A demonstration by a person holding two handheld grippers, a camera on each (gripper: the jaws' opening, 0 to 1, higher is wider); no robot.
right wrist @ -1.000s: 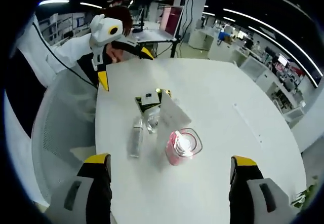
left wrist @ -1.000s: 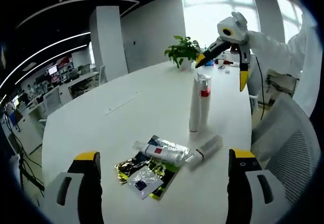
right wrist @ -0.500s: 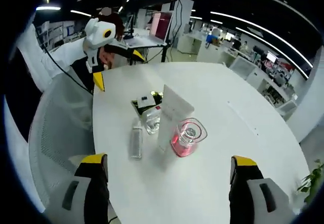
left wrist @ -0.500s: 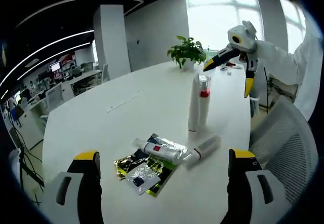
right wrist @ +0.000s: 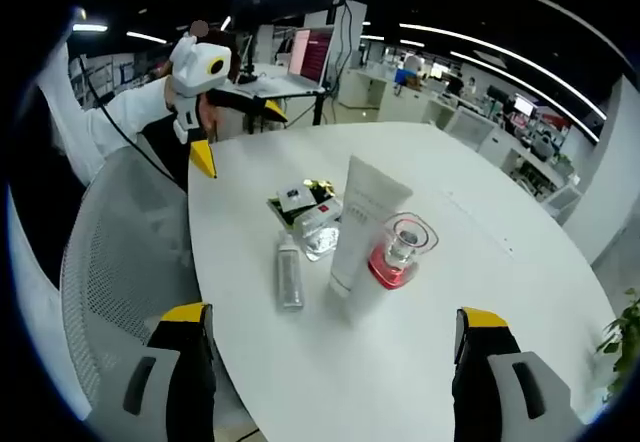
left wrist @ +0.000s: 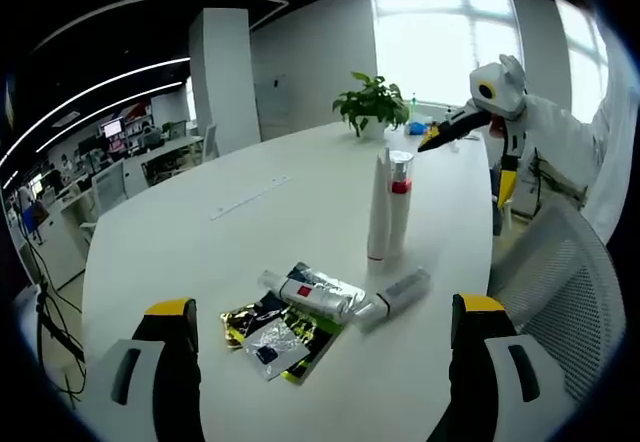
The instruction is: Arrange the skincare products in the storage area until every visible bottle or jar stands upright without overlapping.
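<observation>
Bare desk [left wrist: 200,232] lies open all around; upright tube [left wrist: 379,207] and bottle [left wrist: 399,202] touch, blocking between.

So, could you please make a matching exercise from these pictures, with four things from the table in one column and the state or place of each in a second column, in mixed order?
Things:
1. white tube
2. clear-capped bottle
3. small clear bottle
4. potted plant

States or places:
A. lying on its side, near the foil sachets
B. at the far end of the table, by the window
C. standing on its cap, plain white
D. upright, with a red band below its cap

Pairs: 1-C, 2-D, 3-A, 4-B
</observation>
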